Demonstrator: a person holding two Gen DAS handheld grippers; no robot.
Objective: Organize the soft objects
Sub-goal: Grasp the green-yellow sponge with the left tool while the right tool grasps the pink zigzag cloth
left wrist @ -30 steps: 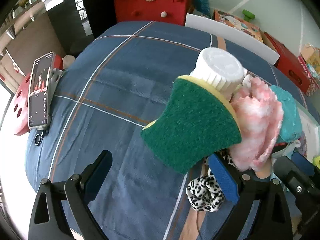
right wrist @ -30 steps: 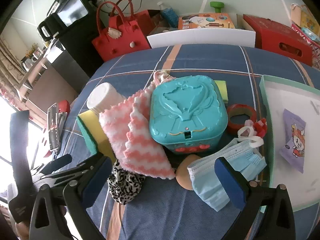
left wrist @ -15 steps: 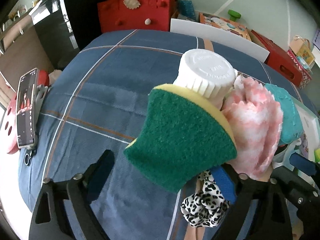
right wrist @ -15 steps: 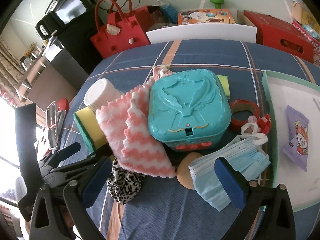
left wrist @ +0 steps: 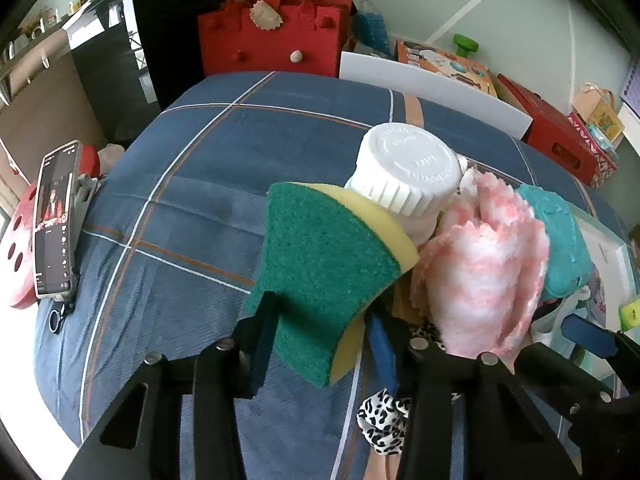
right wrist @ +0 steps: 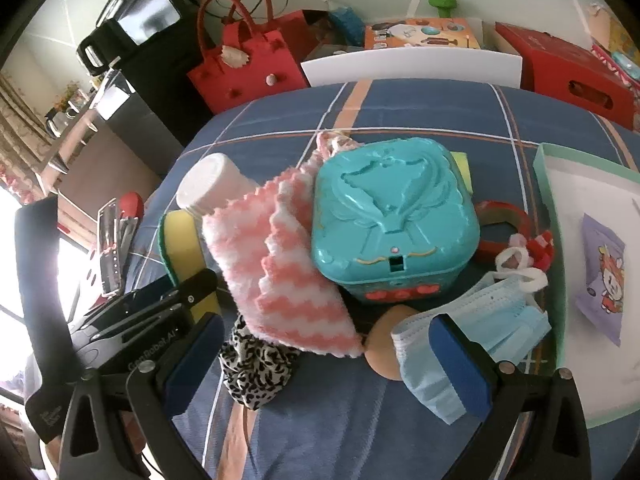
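We see both views in bright, even daylight. In the right wrist view a window at the far left is blown out to white, and in the left wrist view the lower left corner is washed out the same way. Light falls from that side, so shadows on the blue checked cloth are soft and short. The phone screen shows mild glare. Both pictures bend strongly toward the rim, with black corners around the fisheye circle. The centre is sharp; things at the edges look smeared and slightly soft.
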